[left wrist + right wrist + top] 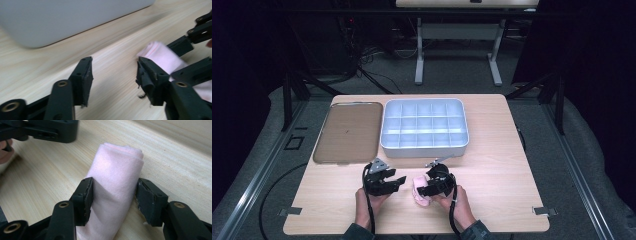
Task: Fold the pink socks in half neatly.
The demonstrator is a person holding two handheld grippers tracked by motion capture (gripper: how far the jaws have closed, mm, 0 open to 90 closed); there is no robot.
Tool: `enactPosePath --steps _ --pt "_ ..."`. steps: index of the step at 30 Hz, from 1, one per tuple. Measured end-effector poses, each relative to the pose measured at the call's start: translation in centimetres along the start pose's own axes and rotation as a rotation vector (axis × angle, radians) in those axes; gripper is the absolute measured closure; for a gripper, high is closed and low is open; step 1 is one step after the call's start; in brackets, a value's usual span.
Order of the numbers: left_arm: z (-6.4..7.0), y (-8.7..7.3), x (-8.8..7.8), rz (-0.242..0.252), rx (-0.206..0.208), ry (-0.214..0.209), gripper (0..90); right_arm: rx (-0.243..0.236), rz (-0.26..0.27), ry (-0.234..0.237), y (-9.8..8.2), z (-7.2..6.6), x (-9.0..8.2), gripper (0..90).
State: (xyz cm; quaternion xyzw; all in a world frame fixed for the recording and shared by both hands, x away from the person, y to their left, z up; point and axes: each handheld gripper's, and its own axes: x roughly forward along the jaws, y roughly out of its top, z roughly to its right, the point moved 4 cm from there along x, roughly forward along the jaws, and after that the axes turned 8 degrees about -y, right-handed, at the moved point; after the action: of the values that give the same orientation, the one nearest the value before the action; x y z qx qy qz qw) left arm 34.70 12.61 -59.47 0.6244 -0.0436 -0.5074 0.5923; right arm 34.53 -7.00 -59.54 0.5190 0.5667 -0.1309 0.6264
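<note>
Listing, with the pink roll (113, 192) as landmark:

- Pink roll: soft rolled cloth, lying on the wooden surface (492, 165) near its front edge, between the two hands.
- Right gripper (113, 197): astride the roll's near half, one jaw against each flank. The left-hand pad touches the cloth; the other sits at its edge. Judged a light grip on the roll, not a firm squeeze.
- Left gripper (113, 77): just left of the roll, jaws open with bare wood between them; one jaw tip stands beside the roll's end without touching it.
- Grey tray (424, 127): divided into small compartments, beyond the roll, all seen empty.
- Brown tray (347, 131): flat, beyond and left of the roll, beside the grey tray.

Risks, as judgement:
- The roll may loosen or unroll if lifted by so light a grip, since cloth gives under the pads.
- The free end may sag and catch a compartment wall if carried toward the grey tray.
- The two grippers stand close together; a further approach by the left could knock the right one or push the roll askew.

Writing: no brand, label or lettering legible on any item.
</note>
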Motion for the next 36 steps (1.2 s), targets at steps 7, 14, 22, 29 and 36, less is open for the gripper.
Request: enactPosePath --steps 7,14,22,29,36 --pt "-1.1 -2.7 -2.8 -0.042 0.029 0.123 33.8 -0.003 -0.022 0.016 0.1 0.0 0.0 51.0" --pt "-1.5 -4.3 -3.2 -0.076 0.037 0.152 32.5 -0.002 -0.027 0.046 0.0 0.2 -0.1 55.8" --pt "-1.5 -4.7 -3.2 -0.062 0.051 0.142 31.9 -0.036 -0.039 0.043 0.2 -0.2 -0.2 67.8" --pt "-1.5 -4.7 -3.2 -0.054 0.05 0.144 31.8 -0.074 -0.043 0.013 0.3 -0.5 -0.5 71.6" --pt "-1.6 -4.7 -3.2 -0.055 0.05 0.144 31.5 -0.1 -0.019 0.007 0.0 -0.5 -0.5 72.6"
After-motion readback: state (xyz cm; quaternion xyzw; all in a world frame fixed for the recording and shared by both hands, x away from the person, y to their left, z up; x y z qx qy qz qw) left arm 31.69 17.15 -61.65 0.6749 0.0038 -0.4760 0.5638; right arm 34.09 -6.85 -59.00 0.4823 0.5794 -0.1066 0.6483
